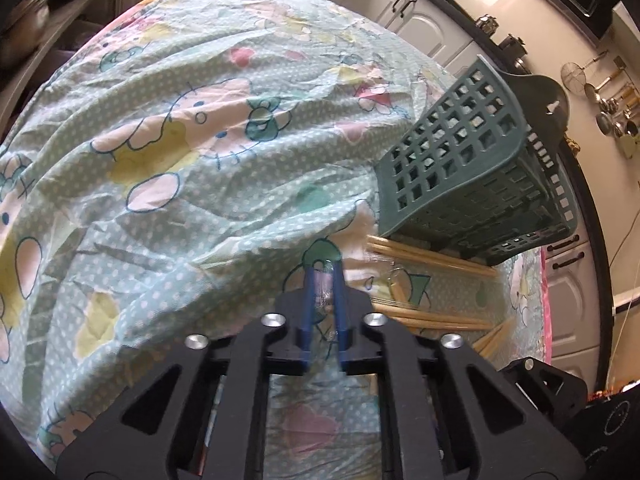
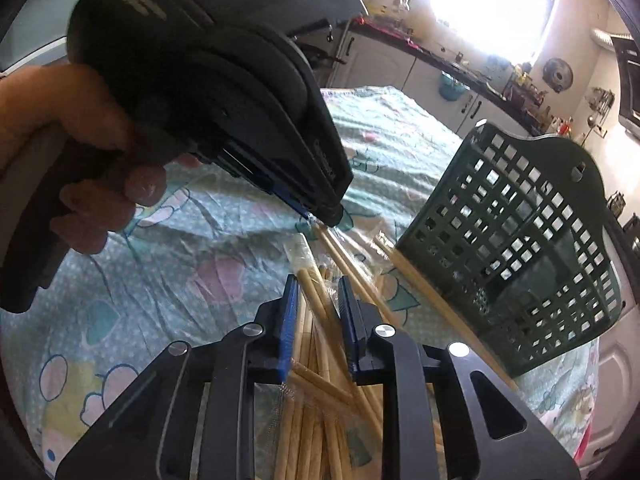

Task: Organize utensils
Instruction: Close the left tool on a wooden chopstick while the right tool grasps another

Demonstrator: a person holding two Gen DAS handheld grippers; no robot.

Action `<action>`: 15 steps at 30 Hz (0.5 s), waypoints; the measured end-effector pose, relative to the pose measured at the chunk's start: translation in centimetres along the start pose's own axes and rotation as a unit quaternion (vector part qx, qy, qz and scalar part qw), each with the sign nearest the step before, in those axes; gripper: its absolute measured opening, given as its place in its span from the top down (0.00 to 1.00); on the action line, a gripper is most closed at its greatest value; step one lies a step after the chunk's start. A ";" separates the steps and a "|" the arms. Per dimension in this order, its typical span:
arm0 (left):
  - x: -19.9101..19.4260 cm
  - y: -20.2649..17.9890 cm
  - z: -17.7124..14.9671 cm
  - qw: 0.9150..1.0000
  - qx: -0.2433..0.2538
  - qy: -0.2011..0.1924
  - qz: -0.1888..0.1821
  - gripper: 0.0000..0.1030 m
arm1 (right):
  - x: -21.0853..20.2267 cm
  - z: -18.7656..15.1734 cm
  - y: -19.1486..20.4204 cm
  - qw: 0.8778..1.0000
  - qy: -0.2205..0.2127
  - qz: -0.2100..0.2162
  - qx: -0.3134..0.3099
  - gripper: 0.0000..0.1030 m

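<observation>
A bundle of bamboo sticks in a clear plastic wrapper lies on the patterned cloth beside a green lattice basket. My right gripper is closed over the bundle, with sticks and wrapper between its blue pads. A hand holds my left gripper just beyond, with its tip down at the far end of the bundle. In the left wrist view, my left gripper is shut on a shiny bit of clear wrapper. The sticks lie to its right, below the basket.
A rumpled cartoon-print tablecloth covers the table. The basket stands near the table's right edge. Beyond it are white kitchen cabinets, a dark counter and hanging metal ladles. A thin wire brush lies among the sticks.
</observation>
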State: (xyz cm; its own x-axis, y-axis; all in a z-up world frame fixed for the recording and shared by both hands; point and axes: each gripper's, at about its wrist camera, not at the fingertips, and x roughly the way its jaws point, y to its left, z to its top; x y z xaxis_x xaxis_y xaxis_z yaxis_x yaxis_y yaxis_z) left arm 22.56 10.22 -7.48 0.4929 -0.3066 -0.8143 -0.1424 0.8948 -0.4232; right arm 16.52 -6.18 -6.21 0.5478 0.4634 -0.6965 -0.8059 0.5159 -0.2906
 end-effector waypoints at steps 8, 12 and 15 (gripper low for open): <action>-1.7 -1.8 0.4 0.999 0.034 -0.028 -0.001 0.99 | -2.8 -0.2 -1.7 0.999 -0.033 -0.005 0.015 0.88; -3.5 -3.0 0.7 0.997 0.055 -0.053 -0.005 0.99 | -4.6 -0.1 -2.6 0.998 -0.046 -0.009 0.029 0.89; -5.0 -4.2 1.0 0.994 0.073 -0.076 -0.007 1.00 | -6.0 0.0 -3.6 0.997 -0.059 -0.014 0.042 0.90</action>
State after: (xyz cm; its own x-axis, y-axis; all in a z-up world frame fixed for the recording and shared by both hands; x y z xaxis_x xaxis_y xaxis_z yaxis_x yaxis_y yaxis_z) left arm 21.54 8.28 -1.26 0.6202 -0.2766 -0.7341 -0.0133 0.9320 -0.3623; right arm 16.15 -10.86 -0.99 0.5955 0.5271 -0.6062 -0.7717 0.5851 -0.2493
